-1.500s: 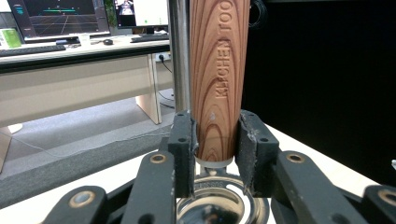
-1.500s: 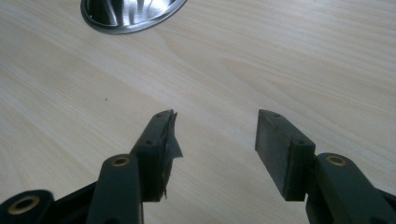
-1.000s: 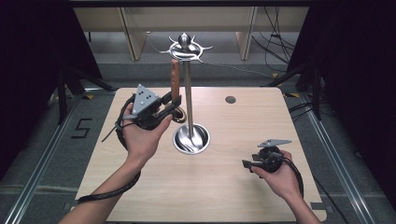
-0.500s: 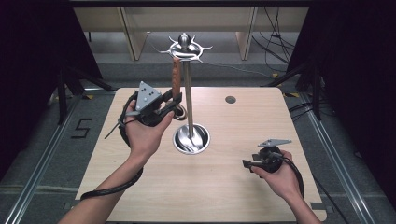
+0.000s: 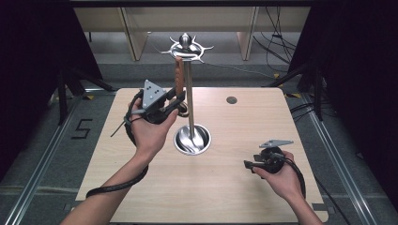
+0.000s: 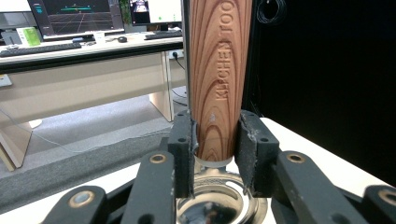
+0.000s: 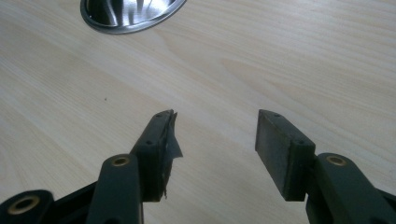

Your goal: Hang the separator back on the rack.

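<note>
The left gripper (image 5: 176, 101) sits left of centre in the high view, its jaws clamped on the lower end of a wooden handle (image 6: 218, 79) that hangs upright beside the pole of a metal stand (image 5: 189, 101). In the left gripper view the handle fills the upper middle, stamped with lettering, its rounded tip pinched between the two pads. The top of the handle reaches up to the ring of hooks (image 5: 187, 48) at the upper centre of the high view; whether it is hooked on or already free, I cannot tell.

The step in hand looks like taking the hanging tool off its stand, or settling it there. The next move probably calls for a short lift to clear the hook, then drawing the handle away from the pole without knocking it.

The round steel base dish (image 5: 192, 139) at the pole's foot appears to hold nothing.

The right gripper (image 7: 217, 130) rests low at the right, jaws spread apart over bare table (image 7: 280, 56), holding nothing.
</note>
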`<move>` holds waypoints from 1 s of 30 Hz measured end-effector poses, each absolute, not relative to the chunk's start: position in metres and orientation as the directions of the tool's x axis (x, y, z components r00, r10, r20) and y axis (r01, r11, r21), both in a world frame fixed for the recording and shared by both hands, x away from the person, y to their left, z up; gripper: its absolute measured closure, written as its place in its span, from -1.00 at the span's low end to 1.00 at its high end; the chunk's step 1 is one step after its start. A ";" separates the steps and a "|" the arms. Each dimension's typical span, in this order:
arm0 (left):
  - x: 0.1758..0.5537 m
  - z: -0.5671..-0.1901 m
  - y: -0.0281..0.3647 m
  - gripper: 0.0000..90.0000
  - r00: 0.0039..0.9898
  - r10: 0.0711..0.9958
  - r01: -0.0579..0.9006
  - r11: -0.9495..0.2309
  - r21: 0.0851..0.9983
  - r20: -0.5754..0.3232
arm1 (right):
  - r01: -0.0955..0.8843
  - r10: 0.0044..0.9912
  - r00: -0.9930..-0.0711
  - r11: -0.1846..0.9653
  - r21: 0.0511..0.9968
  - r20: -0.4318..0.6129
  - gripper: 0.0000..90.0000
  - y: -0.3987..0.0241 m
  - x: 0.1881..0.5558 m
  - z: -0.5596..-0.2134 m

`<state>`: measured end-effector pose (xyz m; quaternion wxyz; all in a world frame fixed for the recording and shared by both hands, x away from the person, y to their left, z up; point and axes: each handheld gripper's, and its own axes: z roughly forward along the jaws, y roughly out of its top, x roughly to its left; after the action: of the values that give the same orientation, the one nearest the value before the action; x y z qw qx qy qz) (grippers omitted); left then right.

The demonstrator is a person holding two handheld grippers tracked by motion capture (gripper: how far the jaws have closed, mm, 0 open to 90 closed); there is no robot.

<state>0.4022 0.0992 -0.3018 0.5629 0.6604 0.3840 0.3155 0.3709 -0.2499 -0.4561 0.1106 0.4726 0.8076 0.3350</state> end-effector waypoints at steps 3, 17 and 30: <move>0.403 -0.302 0.099 0.52 0.507 0.862 0.154 -0.078 0.985 -0.011 | 0.671 0.835 -0.536 0.331 0.663 0.125 0.07 -0.250 0.371 -0.458; 0.405 -0.307 0.099 0.51 0.508 0.862 0.143 -0.092 0.985 0.006 | 0.679 0.839 -0.526 0.316 0.663 0.140 0.07 -0.248 0.371 -0.458; 0.396 -0.303 0.109 0.37 0.545 0.838 0.120 -0.098 0.988 0.017 | 0.681 0.841 -0.522 0.311 0.663 0.141 0.07 -0.248 0.370 -0.457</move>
<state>0.3963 0.1086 -0.3030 0.5686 0.6702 0.3574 0.3159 0.3696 -0.2483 -0.4567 0.1162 0.4747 0.8013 0.3451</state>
